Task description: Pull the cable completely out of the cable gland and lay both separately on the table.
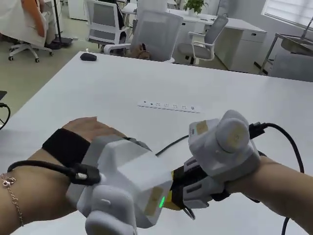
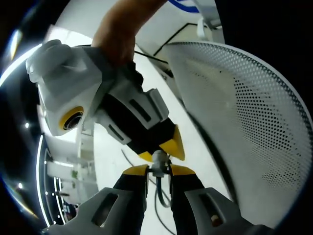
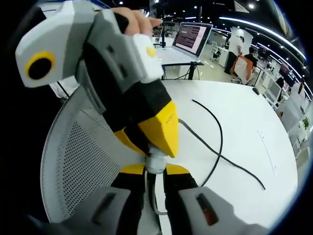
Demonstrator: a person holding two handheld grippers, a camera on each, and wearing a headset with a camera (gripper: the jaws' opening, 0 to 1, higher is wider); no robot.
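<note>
Facing tip-to-tip on gland (image 2: 159,158): left tool (image 2: 159,171), right tool (image 3: 155,170)

- Two grippers: one left gripper (image 2: 159,171) and one right gripper (image 3: 155,170).
- One white cable gland (image 3: 155,161).
- One black cable (image 3: 219,142), I think; it crosses over itself, so it could be two.
- One white table (image 1: 122,83).
- One power strip (image 1: 168,105).
- One mouse (image 1: 88,57).
- One laptop (image 3: 190,36).
- Four office chairs (image 1: 156,32).
</note>
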